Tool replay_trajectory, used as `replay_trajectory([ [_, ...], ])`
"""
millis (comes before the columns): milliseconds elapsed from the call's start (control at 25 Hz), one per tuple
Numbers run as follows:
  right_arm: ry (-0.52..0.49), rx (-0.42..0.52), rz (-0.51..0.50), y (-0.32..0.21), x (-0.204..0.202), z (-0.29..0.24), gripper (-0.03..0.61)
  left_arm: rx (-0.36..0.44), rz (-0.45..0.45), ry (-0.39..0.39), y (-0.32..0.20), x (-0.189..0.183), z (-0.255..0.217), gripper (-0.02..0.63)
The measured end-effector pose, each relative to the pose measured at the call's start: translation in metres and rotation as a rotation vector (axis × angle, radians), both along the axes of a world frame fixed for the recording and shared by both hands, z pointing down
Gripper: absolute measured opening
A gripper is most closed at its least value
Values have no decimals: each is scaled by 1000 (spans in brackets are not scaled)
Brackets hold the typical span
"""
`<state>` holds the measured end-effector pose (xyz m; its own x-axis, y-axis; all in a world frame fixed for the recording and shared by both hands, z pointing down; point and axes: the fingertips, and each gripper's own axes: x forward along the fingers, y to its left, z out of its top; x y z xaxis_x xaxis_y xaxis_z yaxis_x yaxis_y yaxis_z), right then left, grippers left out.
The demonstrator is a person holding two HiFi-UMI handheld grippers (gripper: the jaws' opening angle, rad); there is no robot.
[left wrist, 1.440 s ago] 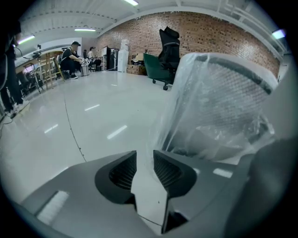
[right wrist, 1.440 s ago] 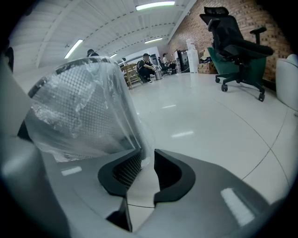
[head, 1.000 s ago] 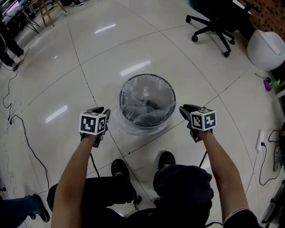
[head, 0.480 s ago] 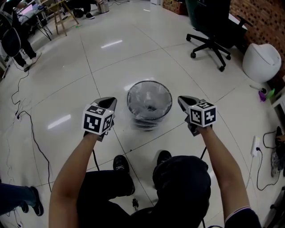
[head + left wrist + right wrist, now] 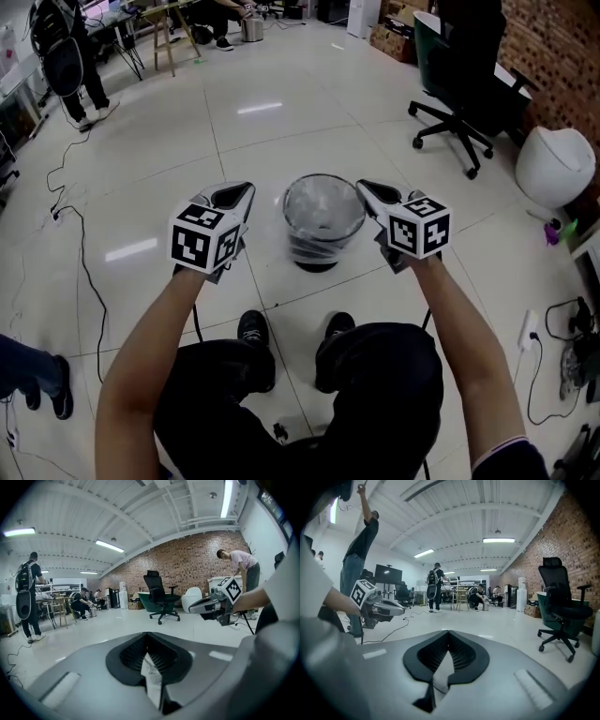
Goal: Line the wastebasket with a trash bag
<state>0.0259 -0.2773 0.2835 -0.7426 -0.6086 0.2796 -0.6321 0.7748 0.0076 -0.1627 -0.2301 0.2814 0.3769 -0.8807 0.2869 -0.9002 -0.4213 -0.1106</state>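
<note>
Wastebasket (image 5: 317,261) is seen in the middle of the head view, standing on the pale tiled floor (image 5: 234,112) and already lined with a clear trash bag (image 5: 323,208) whose edge is folded over the rim. It is flanked by the left gripper (image 5: 247,190) and the right gripper (image 5: 362,187), both raised above it and apart from it; nothing is seen stretched from either to the bag. A black office chair (image 5: 459,117) is placed at the upper right. In the left gripper view, the left gripper (image 5: 149,648) is shown with its jaws closed together, only a pale sliver being visible at the seam; the right gripper (image 5: 193,608) is seen at the right. In the right gripper view, the right gripper (image 5: 447,643) is likewise shown pressed closed with nothing gripped, and the left gripper (image 5: 400,612) is seen at the left, the office chair (image 5: 560,606) at the right.
</note>
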Motion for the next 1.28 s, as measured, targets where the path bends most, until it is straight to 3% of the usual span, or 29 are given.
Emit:
replay_trajectory([
  [520,-115,33,-220,100,-66,-50,2,69,-39,117,81,37,-40,11],
  [760,-137,94,-301,142,-75,-58,2,72,-77,142,110,44,-37,11],
  [1280,-110,151,-369,187,-76,-61,2,119,-124,173,146,56,-47,11],
])
